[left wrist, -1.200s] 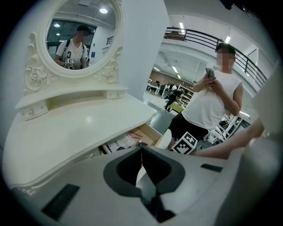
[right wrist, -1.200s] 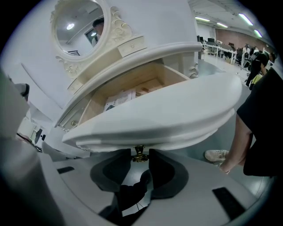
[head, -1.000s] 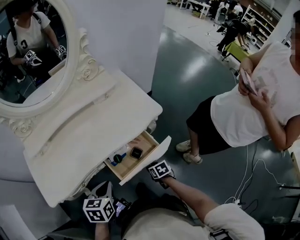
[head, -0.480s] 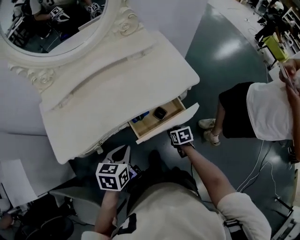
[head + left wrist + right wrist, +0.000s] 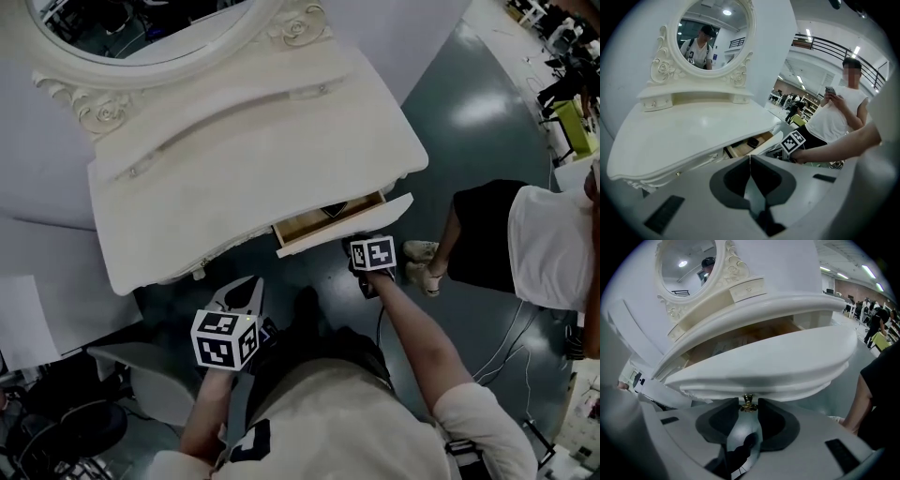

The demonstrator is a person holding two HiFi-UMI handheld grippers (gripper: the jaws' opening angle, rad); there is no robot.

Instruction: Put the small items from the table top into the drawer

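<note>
I'm looking at an oval mirror in a carved white frame, backed by a pale wall. Right of the mirror, the glossy dark green floor catches a glare. Strip lights and a railed balcony lie beyond.

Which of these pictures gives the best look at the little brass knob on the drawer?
The right gripper view: the brass knob sits close up between the right gripper's jaws. In the head view the gripper covers it; in the left gripper view only the drawer front shows.
</note>
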